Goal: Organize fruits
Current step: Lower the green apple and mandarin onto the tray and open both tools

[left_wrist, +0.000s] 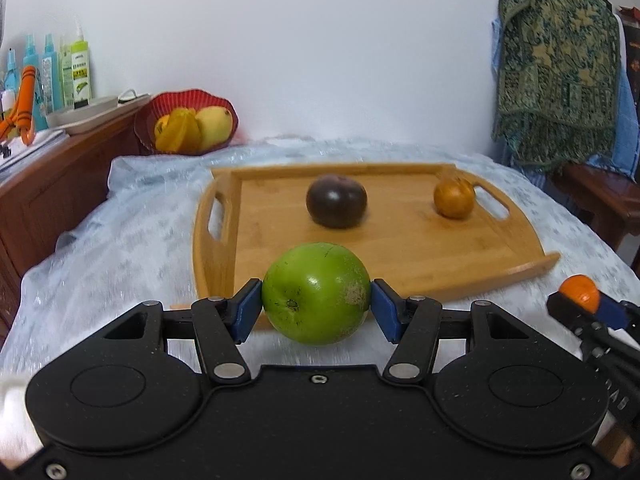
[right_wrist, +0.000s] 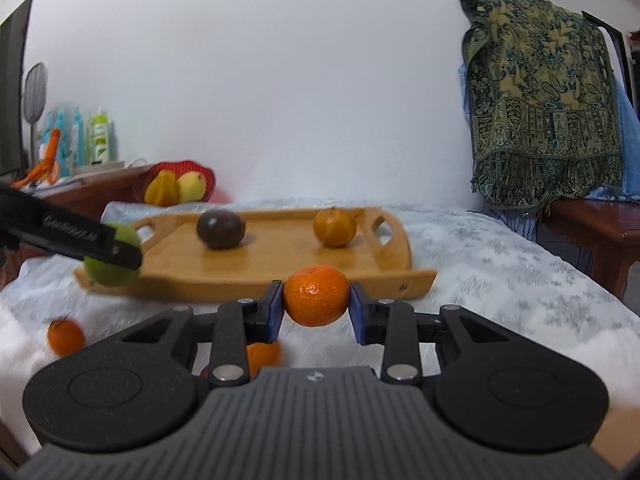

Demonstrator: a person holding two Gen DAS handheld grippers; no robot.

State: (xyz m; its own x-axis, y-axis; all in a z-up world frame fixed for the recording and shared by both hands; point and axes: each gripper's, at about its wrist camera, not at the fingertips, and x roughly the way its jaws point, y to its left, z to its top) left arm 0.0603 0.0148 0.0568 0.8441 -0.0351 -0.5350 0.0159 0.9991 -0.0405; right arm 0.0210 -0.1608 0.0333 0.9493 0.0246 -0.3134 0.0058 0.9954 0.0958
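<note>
My left gripper point(left_wrist: 316, 304) is shut on a round green fruit point(left_wrist: 316, 294), held just in front of the wooden tray point(left_wrist: 400, 256). On the tray lie a dark purple fruit point(left_wrist: 337, 205) and a brownish orange fruit point(left_wrist: 454, 198). My right gripper point(right_wrist: 316, 306) is shut on a bright orange tangerine point(right_wrist: 316, 295), also short of the tray's point(right_wrist: 280, 268) near edge. From the right wrist view the left gripper point(right_wrist: 120, 254) with the green fruit point(right_wrist: 112, 272) shows at the left. Two more tangerines point(right_wrist: 65, 337) lie on the cloth below.
A pale patterned cloth point(left_wrist: 120, 240) covers the table. A red basket point(left_wrist: 188, 120) with yellow fruit stands at the back left beside a wooden cabinet point(left_wrist: 52, 192) with bottles. A green patterned shawl point(left_wrist: 556, 72) hangs at the right over a wooden stand.
</note>
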